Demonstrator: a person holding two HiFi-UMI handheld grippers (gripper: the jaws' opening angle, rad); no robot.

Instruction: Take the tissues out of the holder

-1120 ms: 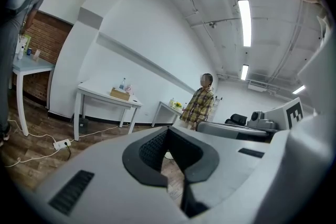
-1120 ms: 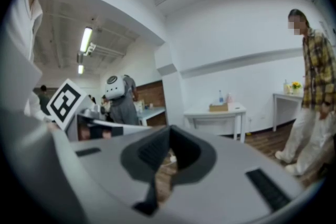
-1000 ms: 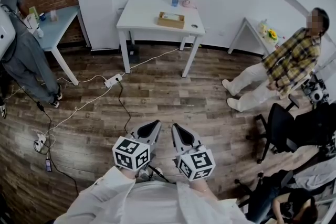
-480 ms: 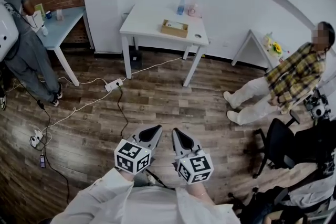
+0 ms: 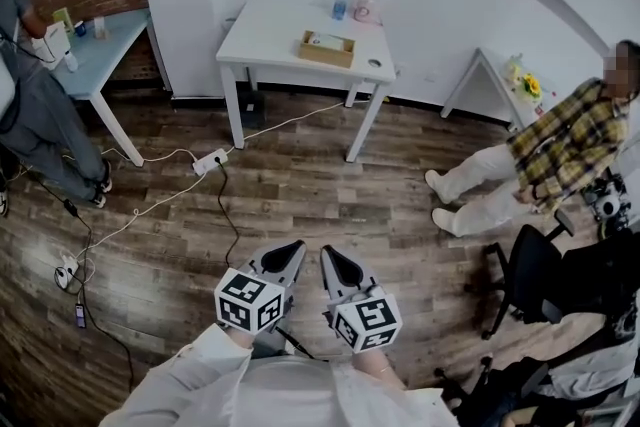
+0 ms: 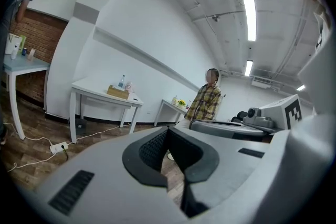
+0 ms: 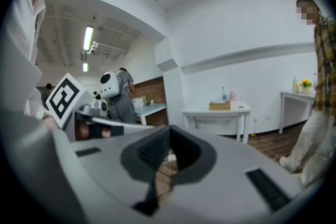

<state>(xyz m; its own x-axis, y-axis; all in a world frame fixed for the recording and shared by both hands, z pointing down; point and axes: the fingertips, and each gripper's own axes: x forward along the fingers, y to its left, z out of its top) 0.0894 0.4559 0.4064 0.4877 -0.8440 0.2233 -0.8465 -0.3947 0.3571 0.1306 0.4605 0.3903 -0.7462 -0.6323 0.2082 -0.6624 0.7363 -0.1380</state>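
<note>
The left hand-held gripper [image 5: 292, 251] and the right hand-held gripper [image 5: 329, 256] are held side by side above the floor [image 5: 300, 185], near the body. Both are clenched tip to tip, with nothing between the jaws. The holder [image 5: 326, 46] is seen on the white bench [image 5: 262, 43] at the far wall, well apart from both, with a bottle [image 5: 341, 1] behind it.

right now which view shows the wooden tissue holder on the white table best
The head view: it looks down on the tissue holder on the white table, showing its top and its place on the tabletop. The left and right gripper views show only its side, small and far off.
</note>
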